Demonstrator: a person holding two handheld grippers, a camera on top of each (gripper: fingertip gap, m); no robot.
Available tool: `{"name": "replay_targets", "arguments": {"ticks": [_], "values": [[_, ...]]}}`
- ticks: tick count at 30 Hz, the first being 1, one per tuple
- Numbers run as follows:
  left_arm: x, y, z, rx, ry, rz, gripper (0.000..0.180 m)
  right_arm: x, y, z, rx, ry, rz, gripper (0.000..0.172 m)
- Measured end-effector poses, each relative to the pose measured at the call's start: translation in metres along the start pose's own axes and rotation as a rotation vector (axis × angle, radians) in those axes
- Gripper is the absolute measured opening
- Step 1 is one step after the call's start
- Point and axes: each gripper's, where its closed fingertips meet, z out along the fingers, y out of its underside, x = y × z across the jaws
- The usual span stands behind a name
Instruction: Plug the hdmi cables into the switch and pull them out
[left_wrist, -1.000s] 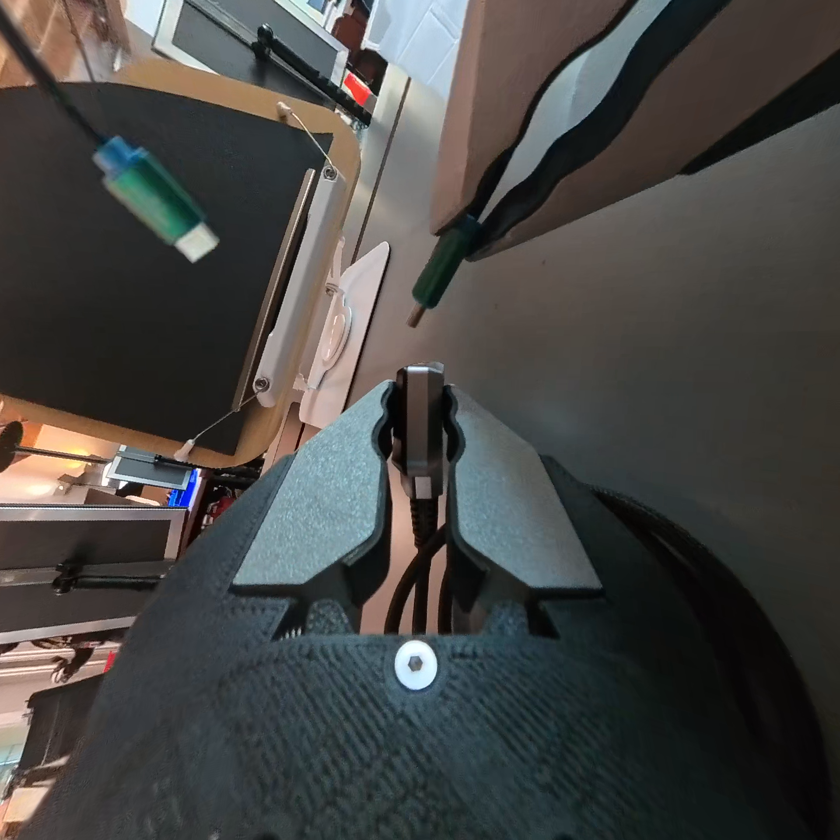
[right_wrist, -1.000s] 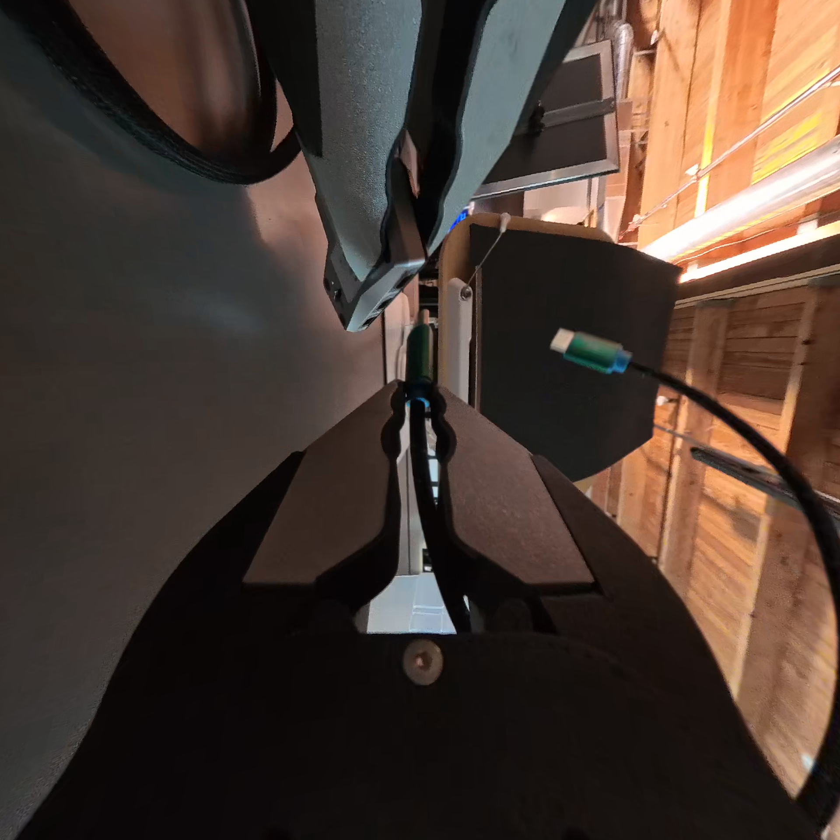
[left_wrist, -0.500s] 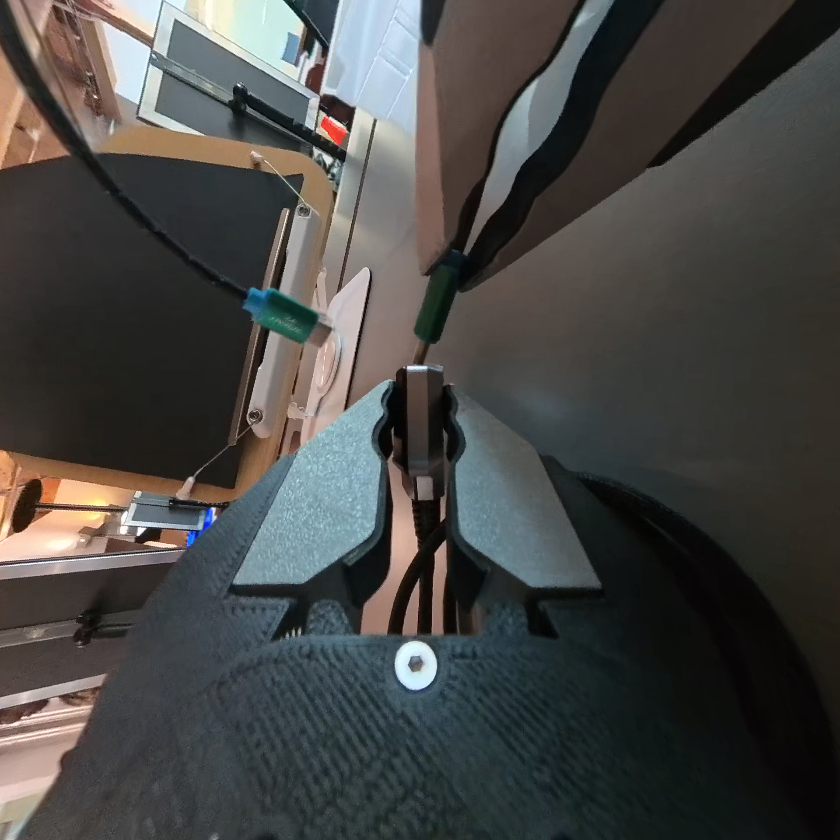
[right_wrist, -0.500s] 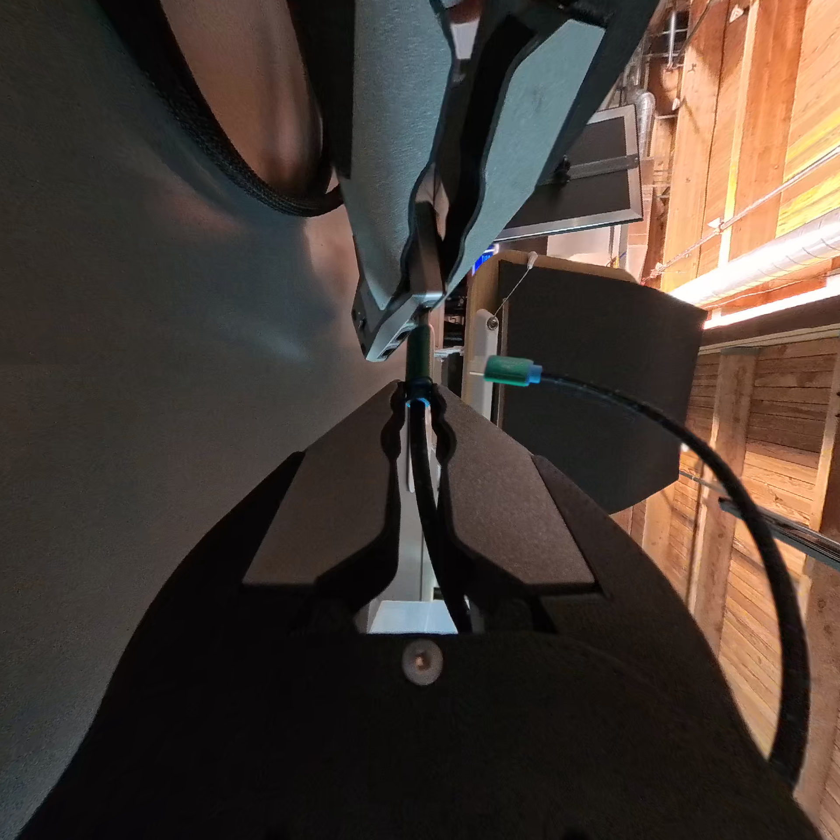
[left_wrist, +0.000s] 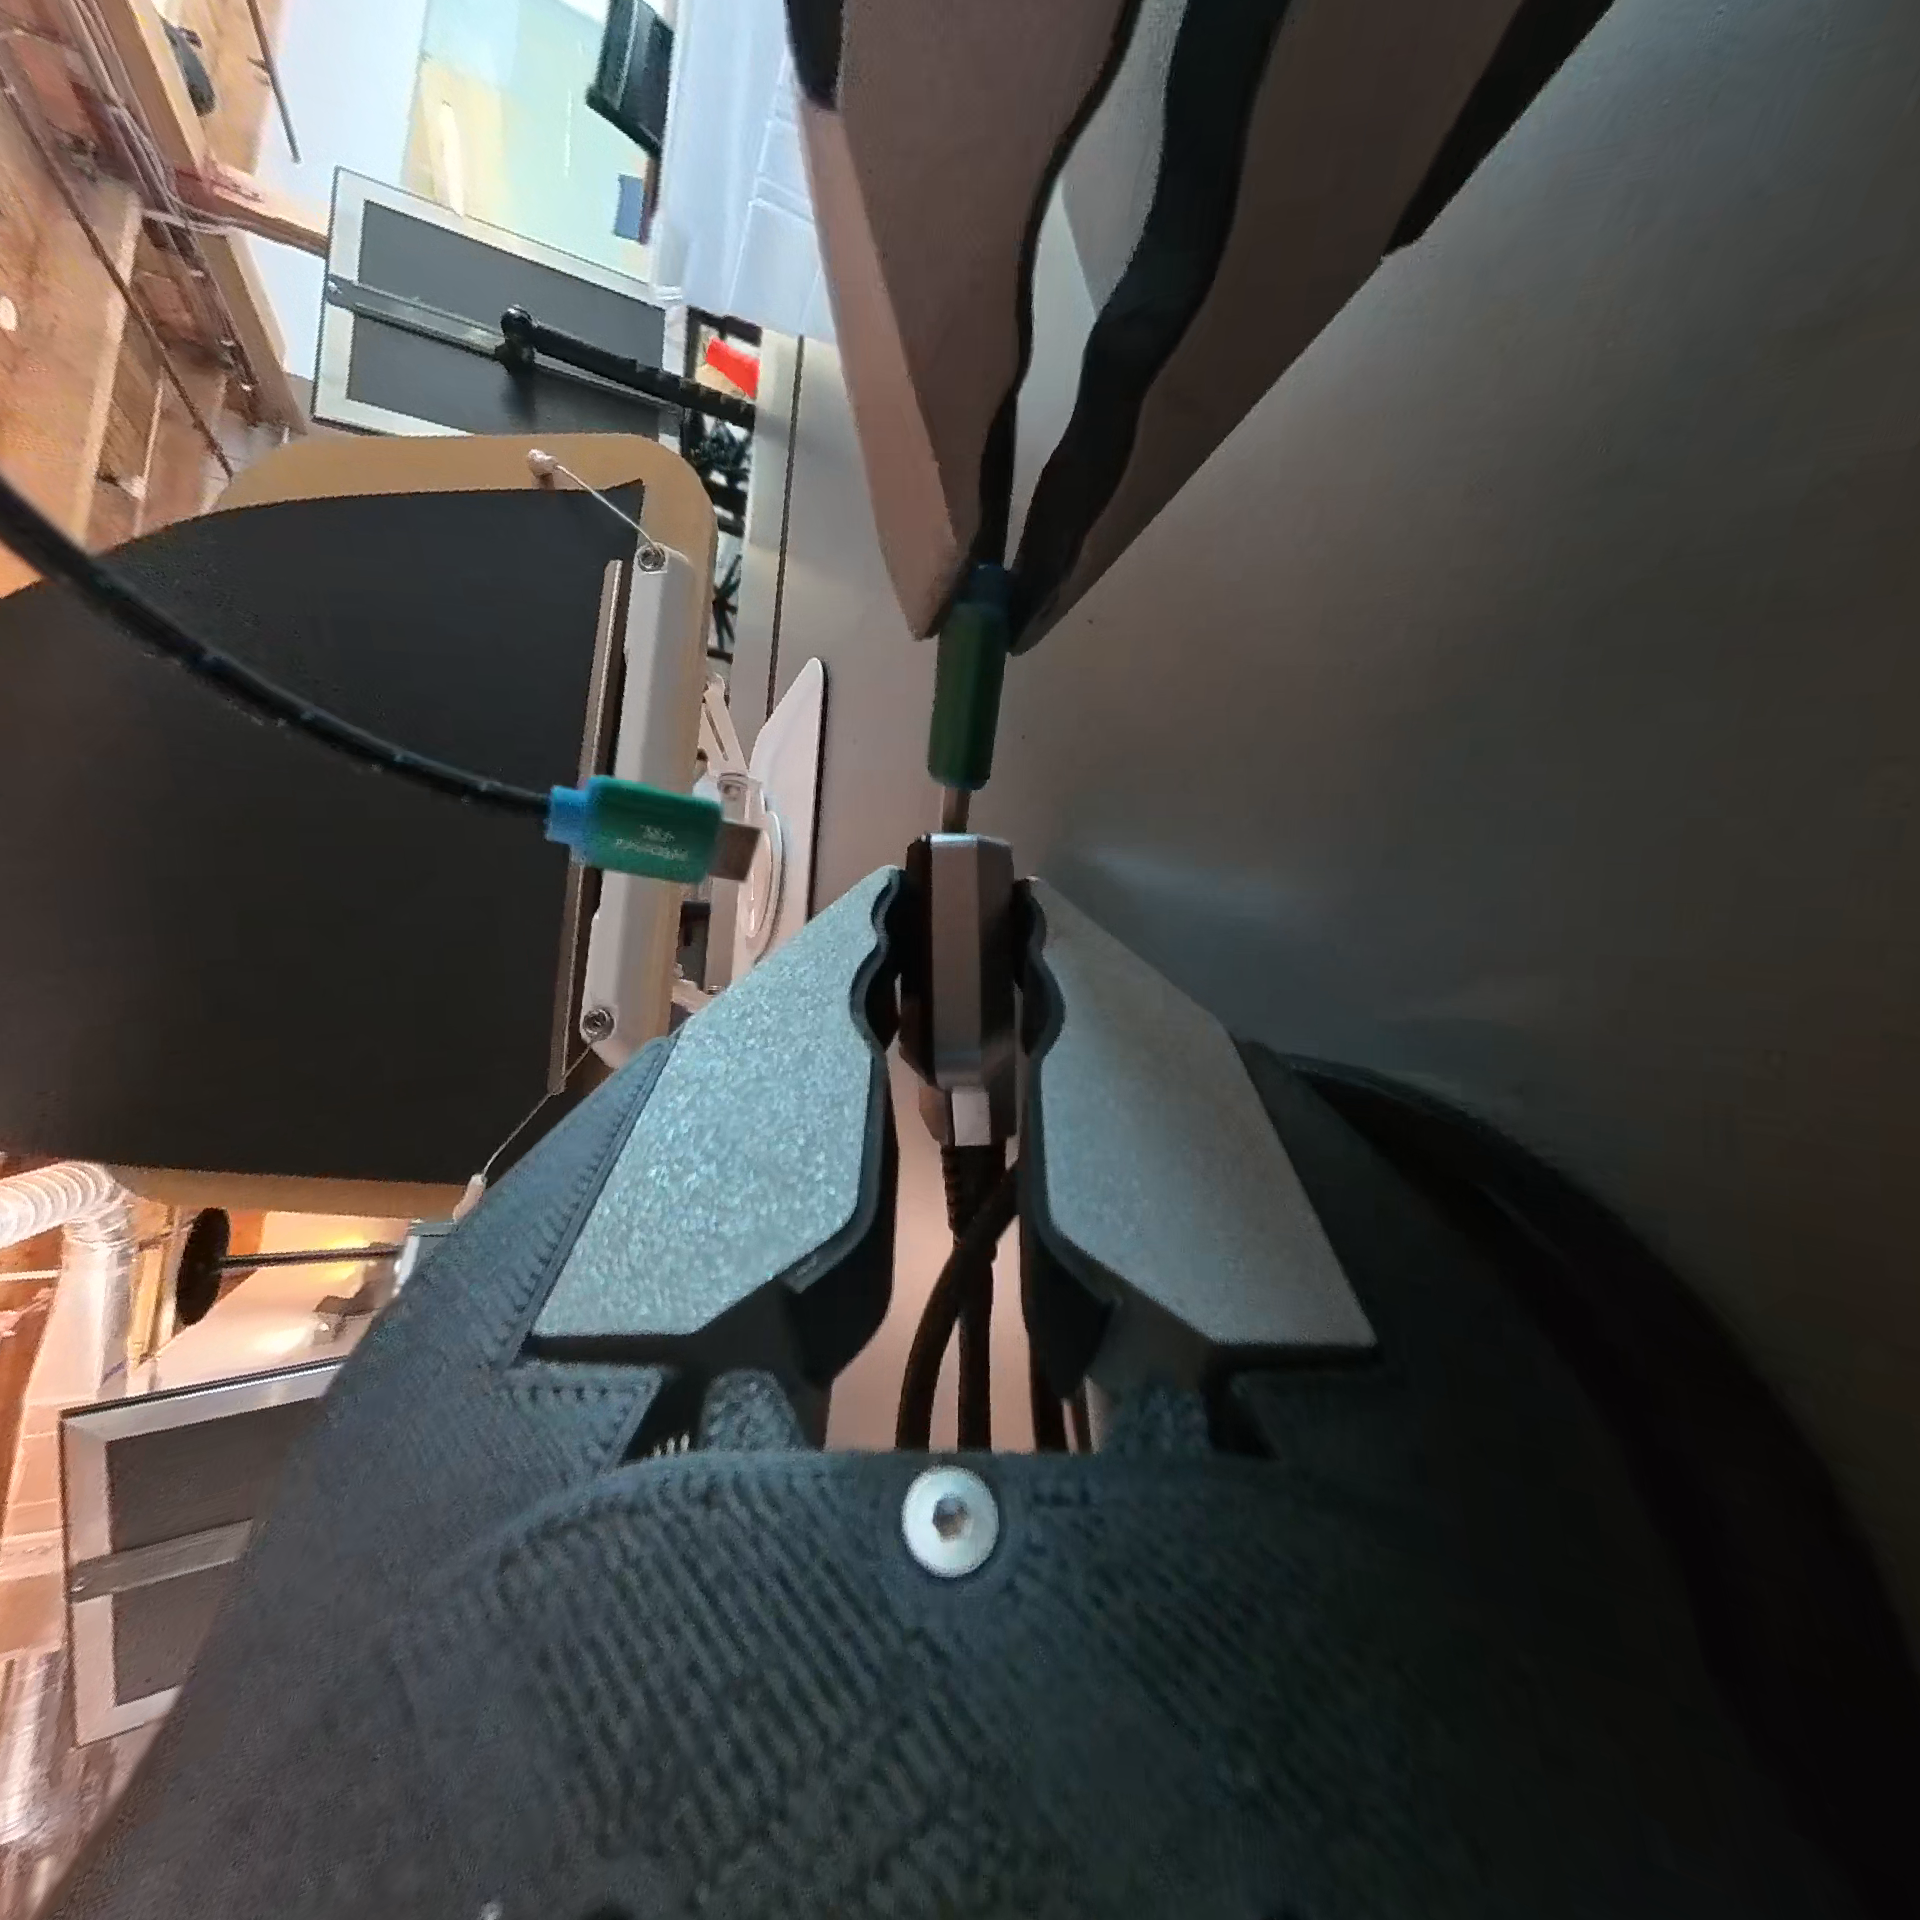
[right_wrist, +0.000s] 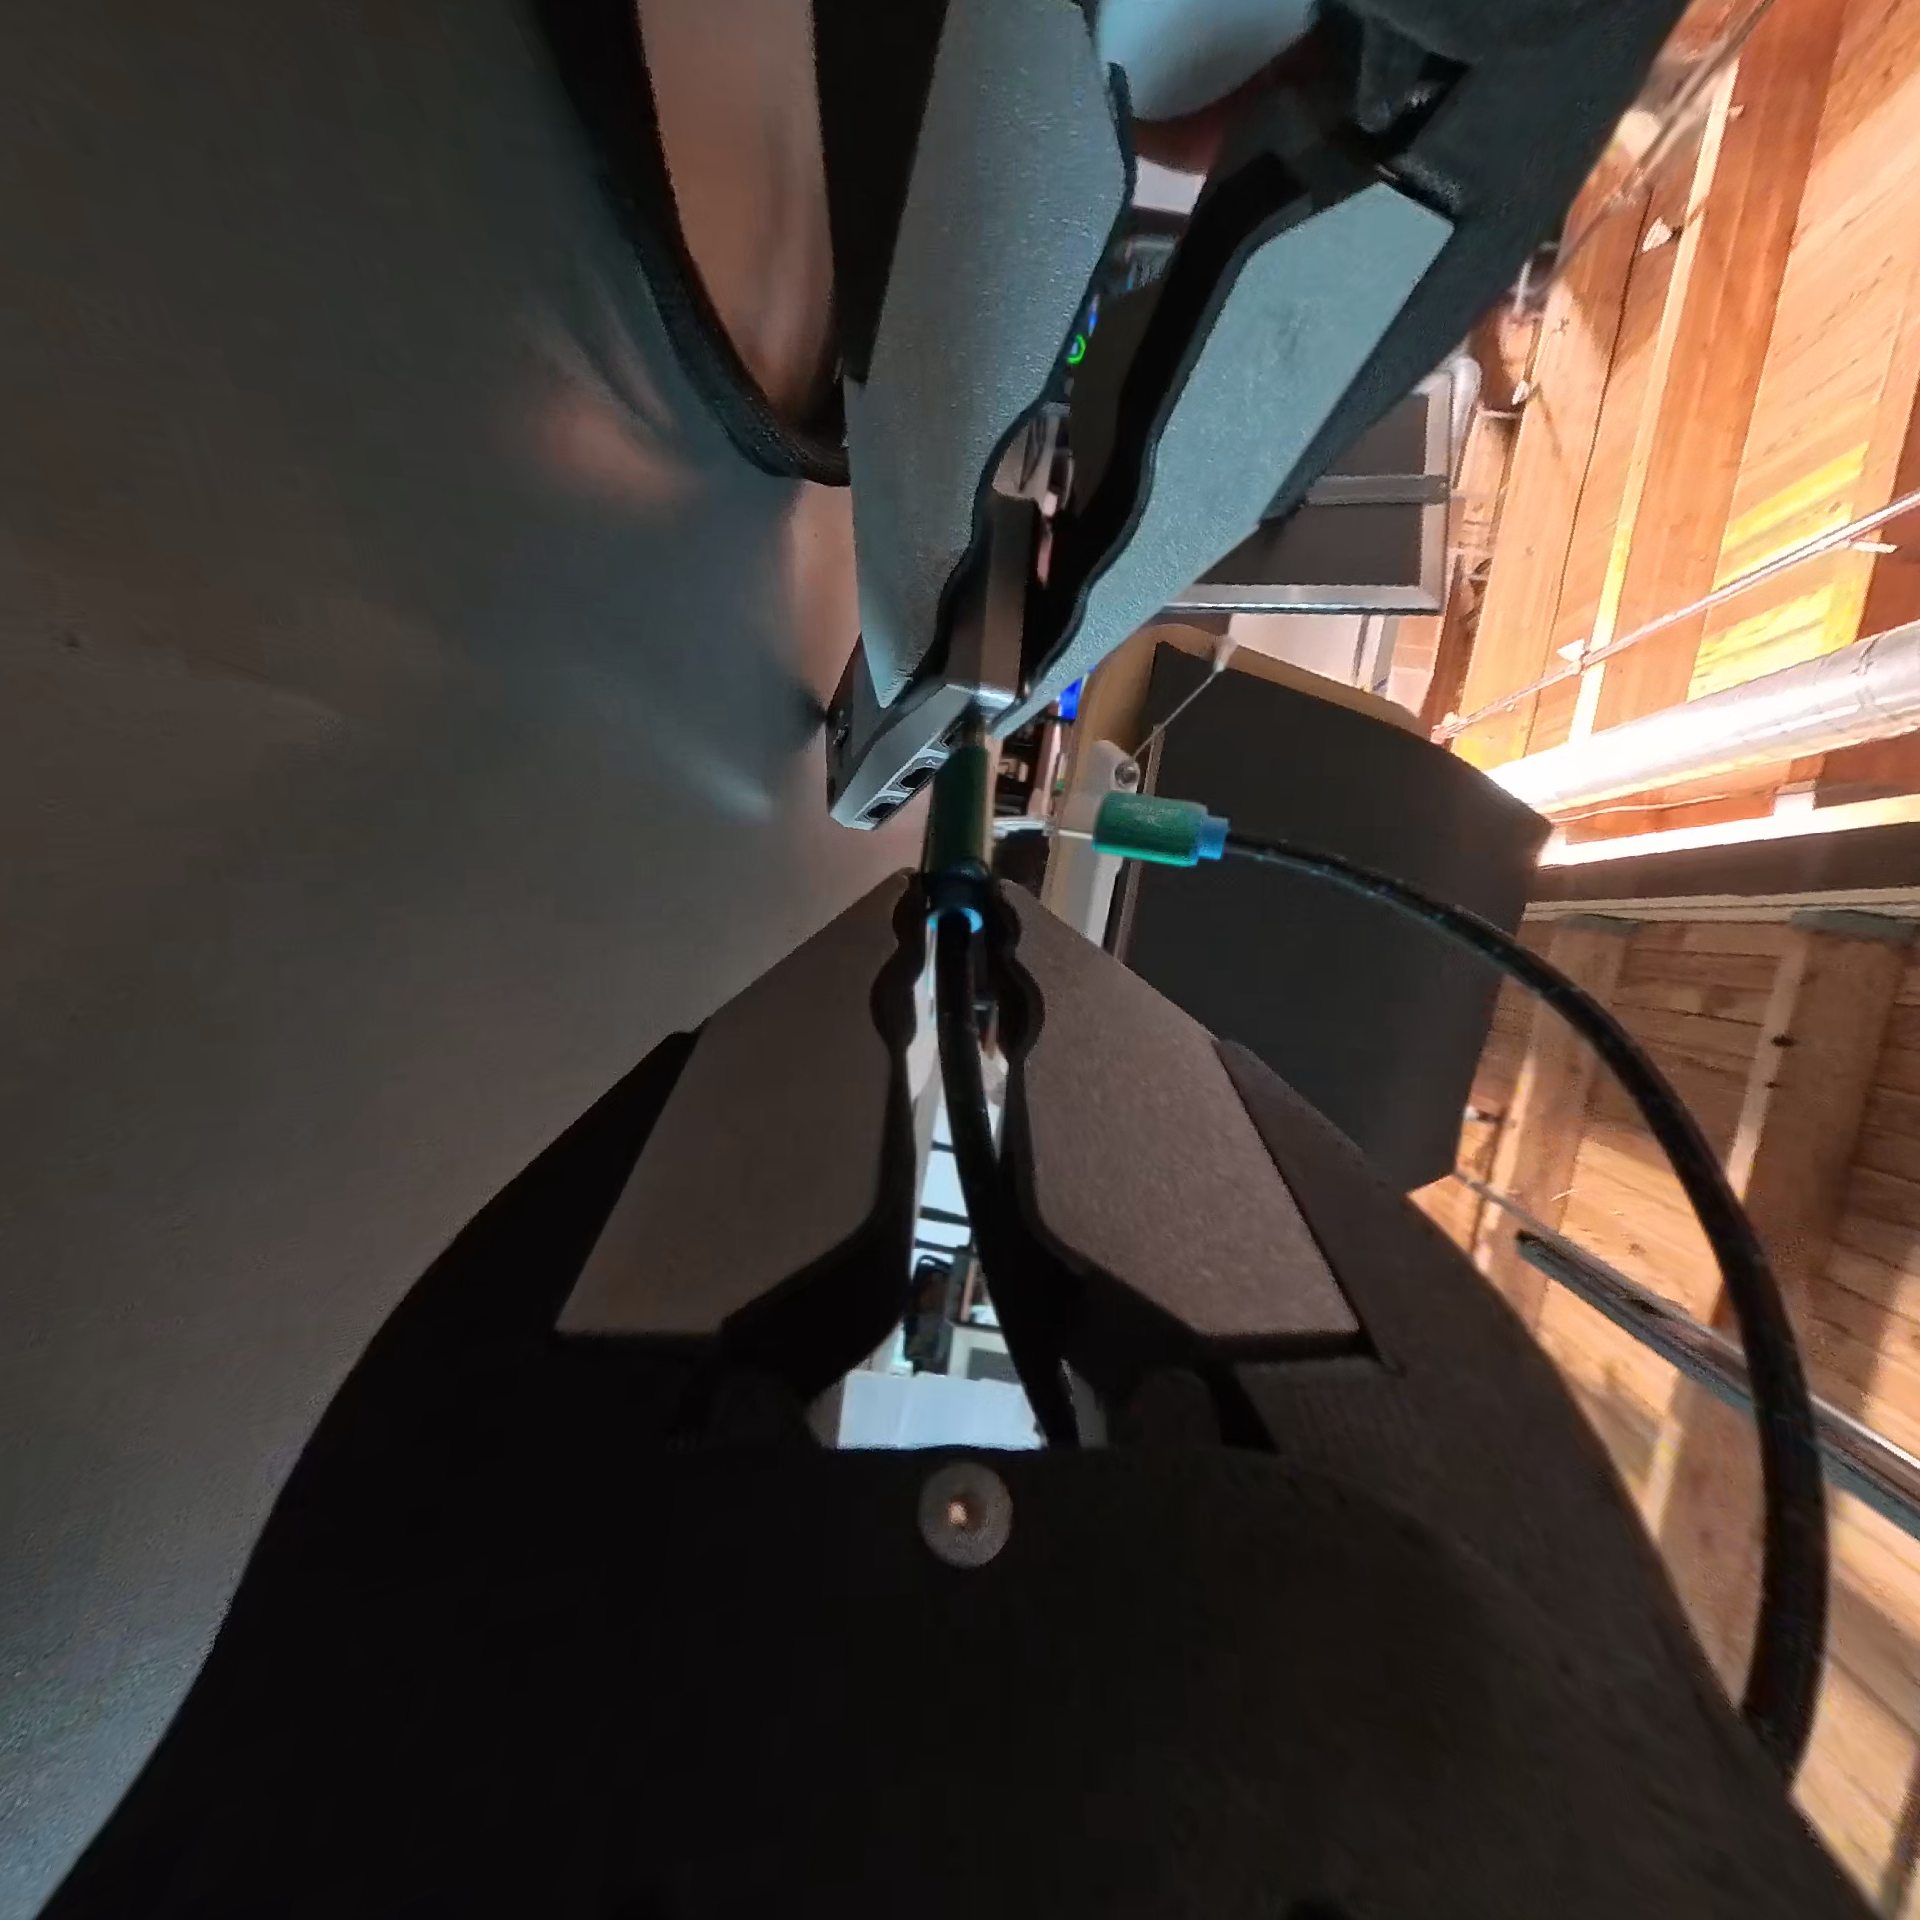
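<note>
My left gripper (left_wrist: 958, 914) is shut on the grey metal HDMI switch (left_wrist: 956, 956), held edge-on, with black cables trailing back between its fingers. My right gripper (right_wrist: 958, 914) is shut on the cable end of a green HDMI plug (right_wrist: 958, 821). The plug's metal tip meets a port on the switch's (right_wrist: 904, 748) port face; how deep it sits I cannot tell. In the left wrist view the same green plug (left_wrist: 966, 696) points straight at the switch, coming out of the right gripper (left_wrist: 987, 613). The left gripper (right_wrist: 1023, 665) shows in the right wrist view, clamping the switch.
The cable's other green-and-blue plug (left_wrist: 644, 831) hangs free in the air on a black cable (right_wrist: 1558, 1039). A dark grey tabletop (left_wrist: 1507, 727) fills one side. A black padded panel (left_wrist: 291, 790) with a white bracket (left_wrist: 634, 790) stands behind. About 4 cm separates my left fingertips from my right.
The green plug has closed the gap and now touches the switch's port face. The free hanging plug has swung in closer to the grippers.
</note>
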Motion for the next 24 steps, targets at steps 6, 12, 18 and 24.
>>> {"name": "replay_targets", "arguments": {"ticks": [6, 12, 18, 24], "values": [[-0.0028, -0.0043, -0.0030, 0.017, -0.011, 0.003, 0.018, 0.0035, -0.0002, -0.0035, 0.023, 0.011, 0.021, 0.007], [-0.0007, -0.0043, -0.0014, 0.029, -0.009, 0.028, 0.018, 0.0000, -0.0031, -0.0065, 0.038, -0.013, 0.025, 0.007], [-0.0065, -0.0089, -0.0021, 0.008, -0.056, 0.072, 0.017, 0.0039, 0.0029, -0.0053, 0.073, -0.047, 0.164, 0.007], [-0.0037, -0.0079, -0.0031, 0.013, -0.032, 0.036, 0.017, 0.0038, -0.0006, -0.0058, 0.032, 0.008, 0.040, 0.007]]}}
